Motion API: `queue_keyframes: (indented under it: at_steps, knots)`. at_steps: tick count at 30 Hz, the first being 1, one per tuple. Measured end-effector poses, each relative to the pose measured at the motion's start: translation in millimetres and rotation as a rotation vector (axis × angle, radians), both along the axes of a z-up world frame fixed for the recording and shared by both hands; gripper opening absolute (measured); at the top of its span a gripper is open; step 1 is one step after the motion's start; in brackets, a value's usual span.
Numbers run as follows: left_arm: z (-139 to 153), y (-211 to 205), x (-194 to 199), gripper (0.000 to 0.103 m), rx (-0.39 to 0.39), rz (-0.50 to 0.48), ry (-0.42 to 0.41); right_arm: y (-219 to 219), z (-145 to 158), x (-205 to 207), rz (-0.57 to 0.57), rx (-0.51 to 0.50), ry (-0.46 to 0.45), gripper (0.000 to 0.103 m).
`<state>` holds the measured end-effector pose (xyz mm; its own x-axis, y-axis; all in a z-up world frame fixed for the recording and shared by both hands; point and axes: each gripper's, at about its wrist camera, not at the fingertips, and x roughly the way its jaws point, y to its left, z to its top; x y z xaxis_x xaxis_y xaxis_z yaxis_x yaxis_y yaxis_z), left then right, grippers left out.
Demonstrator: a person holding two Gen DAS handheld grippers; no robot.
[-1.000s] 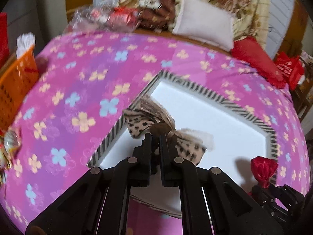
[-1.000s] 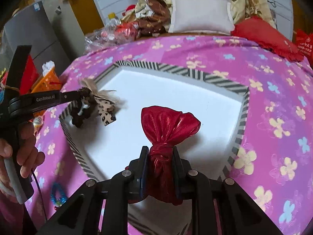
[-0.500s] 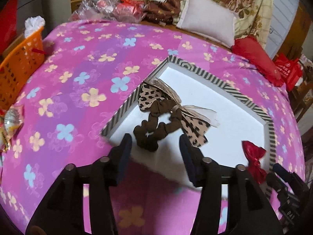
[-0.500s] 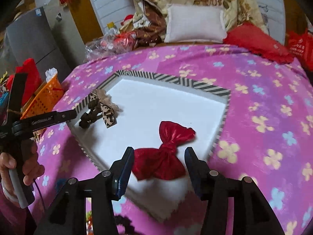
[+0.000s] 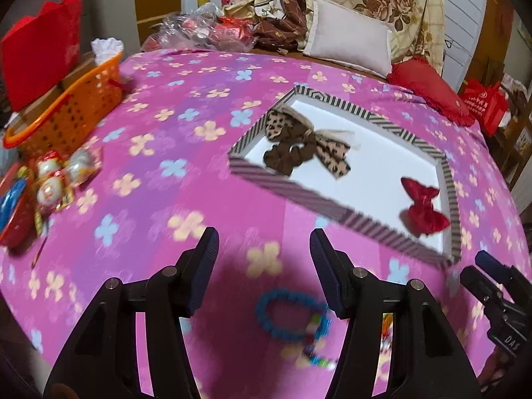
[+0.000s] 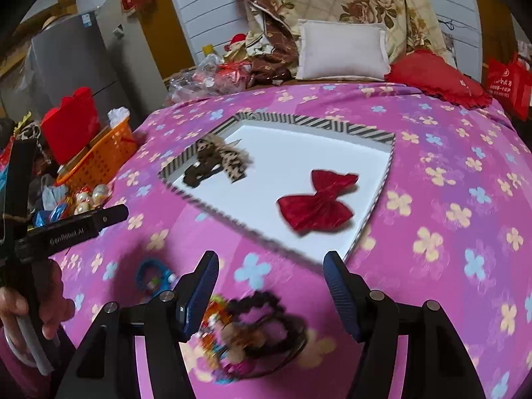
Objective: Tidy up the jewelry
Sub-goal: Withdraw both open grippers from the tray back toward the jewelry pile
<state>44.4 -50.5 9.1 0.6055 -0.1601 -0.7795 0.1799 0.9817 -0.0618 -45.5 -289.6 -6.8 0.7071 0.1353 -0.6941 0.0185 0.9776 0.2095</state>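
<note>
Nearest, left gripper (image 5: 264,242) spread wide and empty, directly over a blurred blue beaded bracelet (image 5: 292,314) lying flat on the pink flowered bedspread (image 5: 159,133), ring centred just below the fingertips. Right gripper (image 6: 271,267) likewise spread and empty, above a blurred heap of dark hair ties and coloured beads (image 6: 256,329). Left one closer to the bracelet. Beyond, a shallow striped-rim tray (image 6: 319,123) with white floor, holding a glossy red fabric bow (image 6: 317,204) and a leopard-print bow with brown scrunchie (image 5: 304,146), well apart. Farther left, an orange perforated basket (image 5: 71,108).
</note>
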Motion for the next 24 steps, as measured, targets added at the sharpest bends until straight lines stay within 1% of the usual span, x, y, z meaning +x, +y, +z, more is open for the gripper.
queue_keyframes:
  at_steps: [6,9,15,24]
  knots:
    - [-4,12,-28,0.057,0.010,0.031,-0.007,12,-4,-19,-0.003,0.013,0.008,0.063]
    - [-3,14,-39,0.057,0.021,0.041,-0.022,17,-4,-25,-0.002,0.009,0.008,0.066]
    - [1,17,-58,0.057,0.026,0.046,-0.053,28,-3,-37,0.012,0.001,0.002,0.066]
    - [1,16,-75,0.057,0.036,0.057,-0.067,39,-3,-45,0.029,-0.010,0.005,0.066]
